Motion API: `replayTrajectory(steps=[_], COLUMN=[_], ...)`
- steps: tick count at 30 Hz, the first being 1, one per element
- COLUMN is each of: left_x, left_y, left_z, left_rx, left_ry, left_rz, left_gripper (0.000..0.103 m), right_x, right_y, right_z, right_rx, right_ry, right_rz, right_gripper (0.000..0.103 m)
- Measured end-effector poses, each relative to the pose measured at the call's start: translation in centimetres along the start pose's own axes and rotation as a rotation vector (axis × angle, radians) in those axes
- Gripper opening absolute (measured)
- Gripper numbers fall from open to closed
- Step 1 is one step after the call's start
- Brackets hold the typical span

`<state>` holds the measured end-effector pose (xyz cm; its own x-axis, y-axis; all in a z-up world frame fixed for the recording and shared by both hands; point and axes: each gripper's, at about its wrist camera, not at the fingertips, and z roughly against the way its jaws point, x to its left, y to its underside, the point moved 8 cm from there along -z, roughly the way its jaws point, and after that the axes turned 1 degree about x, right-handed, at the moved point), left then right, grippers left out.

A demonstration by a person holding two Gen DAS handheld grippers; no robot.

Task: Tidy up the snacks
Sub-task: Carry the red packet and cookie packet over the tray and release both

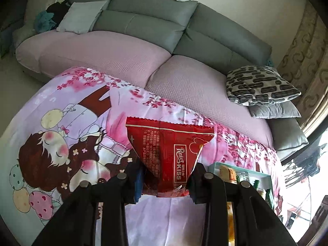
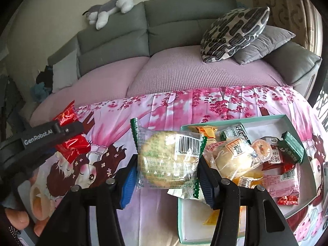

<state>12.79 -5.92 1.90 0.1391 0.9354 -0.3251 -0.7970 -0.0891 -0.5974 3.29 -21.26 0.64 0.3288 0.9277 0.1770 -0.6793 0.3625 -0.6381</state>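
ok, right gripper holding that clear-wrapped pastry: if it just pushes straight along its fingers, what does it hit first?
Probably the pink cartoon cloth on the table: the right gripper, shut on the wrapped pastry, points at bare cloth left of the teal box. Beyond that lies the sofa seat. Depth is unclear.

Low surface draped in a pink cartoon-print cloth (image 2: 168, 110), blossom branches along the far edge and a sleeping brown-haired figure printed at the left; drawn close against the sofa's pink seat; resting directly on the cloth, toward the right, a shallow teal-rimmed box (image 2: 303, 143), open-topped and white inside, heaped with wrapped snacks; same box just visible at the lower right of the left wrist view (image 1: 266, 176); rest of the cloth bare.
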Motion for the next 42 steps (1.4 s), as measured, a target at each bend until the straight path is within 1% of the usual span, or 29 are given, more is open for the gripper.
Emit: replayTrajectory(steps=[4,10,17,21,25,29,33,36,42], left_x=[-1.3,-3.9,-7.1,-8.9,-10.6,-12.1,-13.0,-13.6,-15.0], left_y=[0.3,1.2,2.7,3.9,5.4,7.2,9.1,10.1,11.8], left_z=[0.1,-0.2,-0.8,-1.4,-2.3,-3.6,-5.3,-5.9,-6.7], left_rx=[0.001,0.020,0.054,0.088,0.126,0.169,0.223,0.247,0.269], left_ry=[0.005,0.042,0.089,0.113,0.118,0.115,0.094,0.092,0.083], left_rz=[-0.033,-0.082,-0.145,-0.182,-0.233,-0.285,-0.315,-0.340,-0.396], left_gripper=[0.036,0.036,0.036,0.036,0.036,0.036,0.037,0.037,0.037], right_x=[-0.9,-3.2,-8.8,-12.3,-15.2,-17.8,-19.4,-19.7,-19.4], right_y=[0.1,-0.1,-0.8,-1.2,-1.2,-0.5,0.6,0.9,1.4], right_z=[-0.2,0.0,0.8,1.8,2.4,2.1,1.1,0.4,-0.1], right_rx=[0.011,0.016,0.007,-0.012,-0.018,0.006,0.051,0.075,0.097], right_ry=[-0.007,-0.014,0.014,0.054,0.081,0.111,0.137,0.136,0.141], right_rz=[-0.029,-0.087,-0.215,-0.281,-0.337,-0.392,-0.427,-0.432,-0.411], right_gripper=[0.058,0.058,0.058,0.058,0.058,0.058,0.058,0.058,0.059])
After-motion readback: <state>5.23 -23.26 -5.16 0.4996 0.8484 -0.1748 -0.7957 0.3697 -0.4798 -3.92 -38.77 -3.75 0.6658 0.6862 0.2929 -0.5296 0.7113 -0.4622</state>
